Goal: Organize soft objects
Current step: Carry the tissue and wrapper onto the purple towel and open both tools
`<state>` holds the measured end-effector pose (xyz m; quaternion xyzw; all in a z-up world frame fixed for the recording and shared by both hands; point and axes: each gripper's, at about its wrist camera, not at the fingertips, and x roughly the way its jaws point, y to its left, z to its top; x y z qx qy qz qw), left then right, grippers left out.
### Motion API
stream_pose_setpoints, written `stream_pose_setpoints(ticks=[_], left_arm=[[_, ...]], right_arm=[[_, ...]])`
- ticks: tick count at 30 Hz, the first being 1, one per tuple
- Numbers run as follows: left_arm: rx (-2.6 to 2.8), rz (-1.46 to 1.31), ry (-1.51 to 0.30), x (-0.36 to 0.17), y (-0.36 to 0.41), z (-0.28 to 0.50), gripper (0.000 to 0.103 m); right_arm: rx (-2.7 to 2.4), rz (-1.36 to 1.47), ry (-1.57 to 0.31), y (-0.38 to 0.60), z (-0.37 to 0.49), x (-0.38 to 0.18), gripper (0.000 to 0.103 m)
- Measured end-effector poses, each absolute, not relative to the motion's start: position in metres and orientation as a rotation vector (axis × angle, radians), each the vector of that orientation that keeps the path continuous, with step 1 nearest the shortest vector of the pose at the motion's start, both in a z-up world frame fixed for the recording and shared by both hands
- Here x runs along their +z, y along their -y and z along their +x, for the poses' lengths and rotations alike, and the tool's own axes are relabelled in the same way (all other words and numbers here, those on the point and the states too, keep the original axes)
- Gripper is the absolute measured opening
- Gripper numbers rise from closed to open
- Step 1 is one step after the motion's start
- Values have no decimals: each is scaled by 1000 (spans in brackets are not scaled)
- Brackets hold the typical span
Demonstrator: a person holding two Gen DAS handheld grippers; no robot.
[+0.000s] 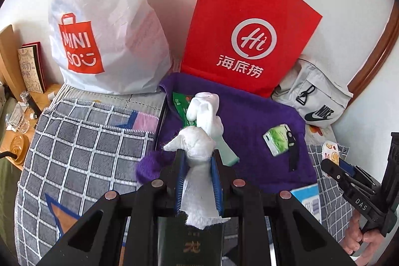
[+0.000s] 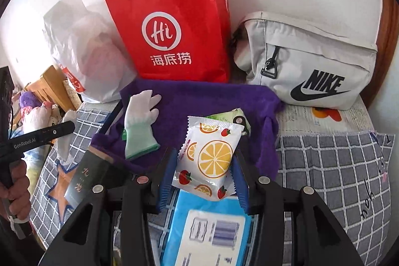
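Note:
My left gripper (image 1: 197, 153) is shut on a white soft cloth (image 1: 199, 188), perhaps a glove, which bulges above the fingertips. Just beyond it a white glove with a green cuff (image 1: 207, 114) (image 2: 139, 121) lies on a purple towel (image 1: 249, 116) (image 2: 199, 99). My right gripper (image 2: 204, 161) is shut on a soft tissue pack printed with oranges and strawberries (image 2: 209, 156), held over the towel's near edge. In the left wrist view the right gripper (image 1: 334, 166) shows at the right edge. In the right wrist view the left gripper (image 2: 62, 127) shows at the left, cloth hanging from it.
A red paper bag (image 1: 249, 29), a white plastic shopping bag (image 1: 104, 24) and a grey Nike bag (image 2: 306, 61) stand against the wall. A green tissue pack (image 1: 278, 140) lies on the towel. A blue pack (image 2: 209, 228) and a dark box (image 2: 84, 178) lie on the checked bedding (image 2: 336, 166).

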<state>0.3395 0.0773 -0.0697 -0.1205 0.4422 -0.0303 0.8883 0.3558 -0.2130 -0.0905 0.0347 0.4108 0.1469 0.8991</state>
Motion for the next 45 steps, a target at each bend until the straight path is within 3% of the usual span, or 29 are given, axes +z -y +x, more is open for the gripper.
stream_pose_setpoints(ticks=[28, 35, 42, 45], left_arm=[[-46, -307, -1077, -142, -77, 425, 21], [-39, -317, -1079, -146, -77, 426, 22], [-23, -295, -1073, -142, -75, 426, 45], [-12, -298, -1073, -136, -76, 421, 46]], right_arm=[[399, 36, -1024, 201, 427, -160, 45], [422, 54, -1032, 200, 429, -164, 57], [410, 71, -997, 200, 423, -154, 59], [402, 86, -971, 203, 415, -144, 59]])
